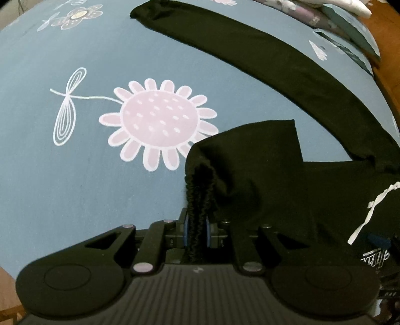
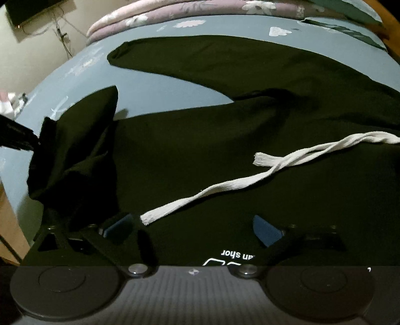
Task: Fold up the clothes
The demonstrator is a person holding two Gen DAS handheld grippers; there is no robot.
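A black hoodie lies spread on a blue flowered bedsheet. One long sleeve stretches across the sheet toward the far left. My left gripper is shut on the hoodie's ribbed cuff, which is bunched between its blue pads, and black fabric is lifted and draped to its right. My right gripper stands open just above the hoodie's chest, with its blue pads wide apart. Two white drawstrings trail across the chest, and one end lies near the left pad. White print shows below.
Folded floral quilts are stacked at the far end of the bed. A wooden bed frame runs along the right. In the right wrist view, a wall with cables and a dark screen is at the upper left. The bed's near edge drops away there.
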